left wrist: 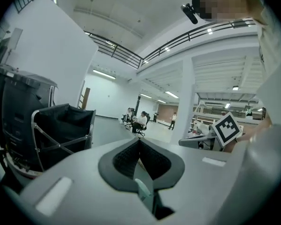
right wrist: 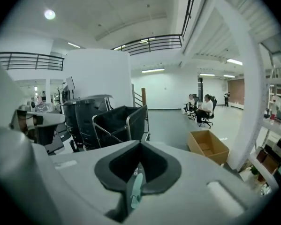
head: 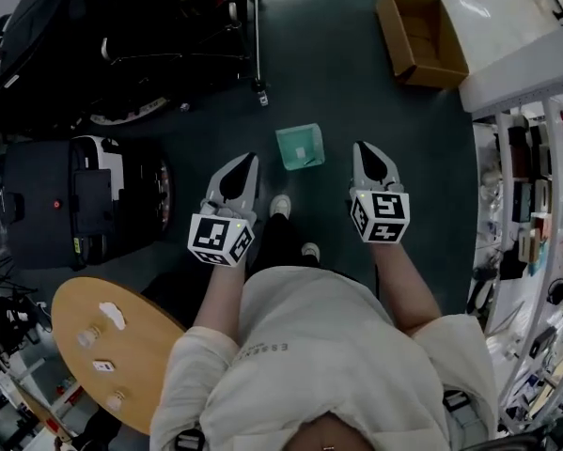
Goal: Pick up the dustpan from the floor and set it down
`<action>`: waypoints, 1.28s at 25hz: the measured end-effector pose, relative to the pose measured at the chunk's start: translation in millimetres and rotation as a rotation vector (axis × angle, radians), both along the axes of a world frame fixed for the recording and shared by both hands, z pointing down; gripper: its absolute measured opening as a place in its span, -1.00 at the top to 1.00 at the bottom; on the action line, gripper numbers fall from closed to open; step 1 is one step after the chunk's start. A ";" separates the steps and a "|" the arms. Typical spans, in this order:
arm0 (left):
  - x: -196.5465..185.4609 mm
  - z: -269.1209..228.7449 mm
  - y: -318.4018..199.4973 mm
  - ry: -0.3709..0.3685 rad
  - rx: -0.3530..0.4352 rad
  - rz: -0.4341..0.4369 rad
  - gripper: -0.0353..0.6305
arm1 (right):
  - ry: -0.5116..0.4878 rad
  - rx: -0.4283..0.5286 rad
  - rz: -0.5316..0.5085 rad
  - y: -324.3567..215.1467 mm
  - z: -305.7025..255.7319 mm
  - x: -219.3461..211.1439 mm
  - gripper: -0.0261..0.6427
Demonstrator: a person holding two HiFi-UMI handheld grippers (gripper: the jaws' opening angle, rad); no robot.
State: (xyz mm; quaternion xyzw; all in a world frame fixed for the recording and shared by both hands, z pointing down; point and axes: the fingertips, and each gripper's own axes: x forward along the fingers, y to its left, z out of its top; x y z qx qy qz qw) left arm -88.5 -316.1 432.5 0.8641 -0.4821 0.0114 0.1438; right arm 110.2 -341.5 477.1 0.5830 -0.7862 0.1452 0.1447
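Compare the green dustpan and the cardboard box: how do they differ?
Colour: the dustpan is teal, the cardboard box brown.
Size: the box is clearly bigger than the dustpan.
Place: the dustpan lies near the person's shoes, the box farther off.
Shared: both sit on the dark floor, neither held.

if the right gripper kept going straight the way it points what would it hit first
Likely the floor: the right gripper aims slightly downward into the gap between the black cart and the cardboard box. The cart's corner sits close to that line, so depth is uncertain.
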 end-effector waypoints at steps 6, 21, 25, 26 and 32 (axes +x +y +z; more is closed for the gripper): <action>30.5 -41.6 82.6 -0.014 0.079 -0.002 0.87 | -0.045 0.072 -0.093 80.1 -35.6 11.3 0.94; 27.2 -52.9 263.2 -0.019 0.117 -0.039 0.87 | -0.013 0.068 -0.151 265.5 -37.8 20.2 0.94; 22.1 -52.6 336.7 -0.017 0.122 -0.022 0.87 | -0.006 0.077 -0.145 331.8 -44.1 6.1 0.94; 20.3 -51.7 355.3 -0.014 0.124 -0.017 0.87 | 0.001 0.079 -0.148 348.5 -44.2 1.2 0.94; 0.1 -52.3 438.9 0.026 0.127 -0.044 0.87 | 0.010 0.093 -0.152 424.2 -57.0 -22.7 0.94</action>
